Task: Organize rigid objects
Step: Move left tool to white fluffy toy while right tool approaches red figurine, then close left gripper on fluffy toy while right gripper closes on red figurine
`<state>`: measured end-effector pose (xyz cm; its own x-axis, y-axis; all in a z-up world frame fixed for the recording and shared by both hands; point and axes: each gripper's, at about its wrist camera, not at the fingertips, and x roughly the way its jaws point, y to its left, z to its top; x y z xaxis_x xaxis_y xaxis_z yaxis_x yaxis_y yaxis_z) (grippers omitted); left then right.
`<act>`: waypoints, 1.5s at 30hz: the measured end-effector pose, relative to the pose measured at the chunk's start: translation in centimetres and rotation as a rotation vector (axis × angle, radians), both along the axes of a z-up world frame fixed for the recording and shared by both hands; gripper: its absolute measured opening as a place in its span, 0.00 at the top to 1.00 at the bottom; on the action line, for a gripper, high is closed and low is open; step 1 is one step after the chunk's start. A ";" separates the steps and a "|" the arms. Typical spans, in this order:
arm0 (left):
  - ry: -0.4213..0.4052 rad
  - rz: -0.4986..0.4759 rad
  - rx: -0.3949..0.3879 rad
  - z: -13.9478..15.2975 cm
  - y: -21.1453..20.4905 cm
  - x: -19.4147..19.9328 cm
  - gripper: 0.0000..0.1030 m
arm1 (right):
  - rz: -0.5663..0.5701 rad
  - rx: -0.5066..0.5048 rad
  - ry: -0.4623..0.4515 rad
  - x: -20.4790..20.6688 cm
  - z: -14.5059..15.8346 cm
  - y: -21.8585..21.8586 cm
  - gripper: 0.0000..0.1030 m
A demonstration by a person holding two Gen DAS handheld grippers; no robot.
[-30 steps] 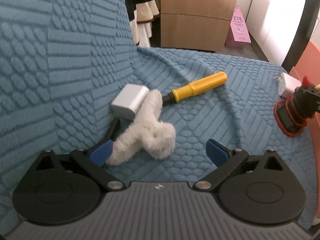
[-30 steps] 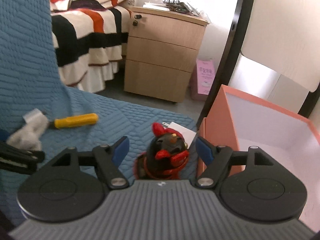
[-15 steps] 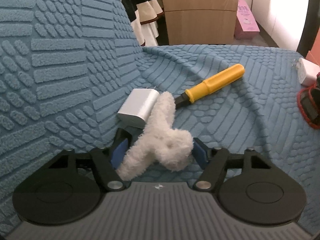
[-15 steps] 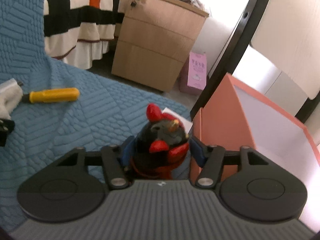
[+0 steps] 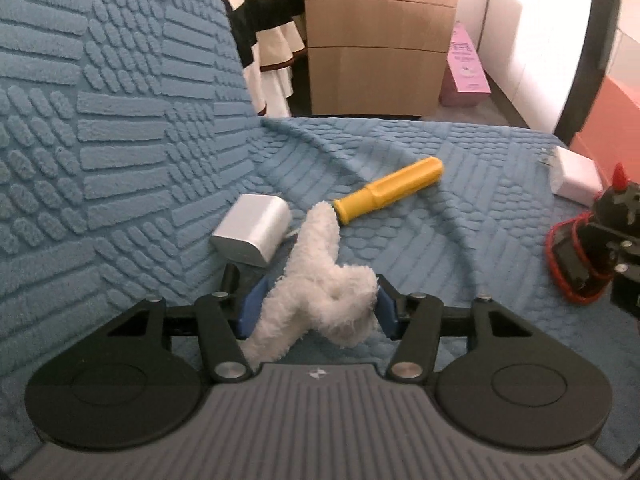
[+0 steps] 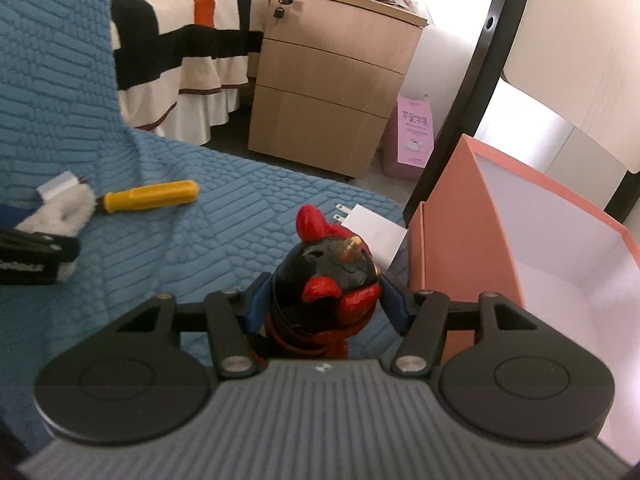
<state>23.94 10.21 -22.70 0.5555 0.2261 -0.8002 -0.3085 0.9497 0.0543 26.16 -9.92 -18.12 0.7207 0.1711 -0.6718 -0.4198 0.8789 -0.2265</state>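
— Two grippers are seen; what is gripped by each?
— A white fluffy toy (image 5: 320, 300) on the blue cover (image 5: 460, 248) is pinched by the left gripper (image 5: 316, 306), whose jaws have just been closing. A black-and-red rooster figure (image 6: 326, 284) is clamped by the right gripper (image 6: 326, 306), beside the pink box (image 6: 460, 240).

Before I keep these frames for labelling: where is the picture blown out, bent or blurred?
Right wrist view: daylight washes out the white wall top right, and the inside of the orange box glares. Left wrist view: the wall beyond the wooden drawer unit is bleached and slightly soft. Both views: fisheye bends the black frame into a curve; the blue cover stays sharp.
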 end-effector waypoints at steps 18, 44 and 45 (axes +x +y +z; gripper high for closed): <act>-0.022 0.023 -0.195 0.8 -3.3 -5.2 0.39 | 0.059 0.049 0.105 -6.9 1.5 -2.3 0.41; 0.043 -0.003 -0.195 -1.9 -4.1 -3.0 0.35 | -0.005 0.258 0.312 -6.1 -2.0 -4.6 0.39; 0.042 -0.011 -0.192 -1.9 -4.2 -3.0 0.37 | -0.004 0.262 0.310 -6.1 -1.9 -4.5 0.40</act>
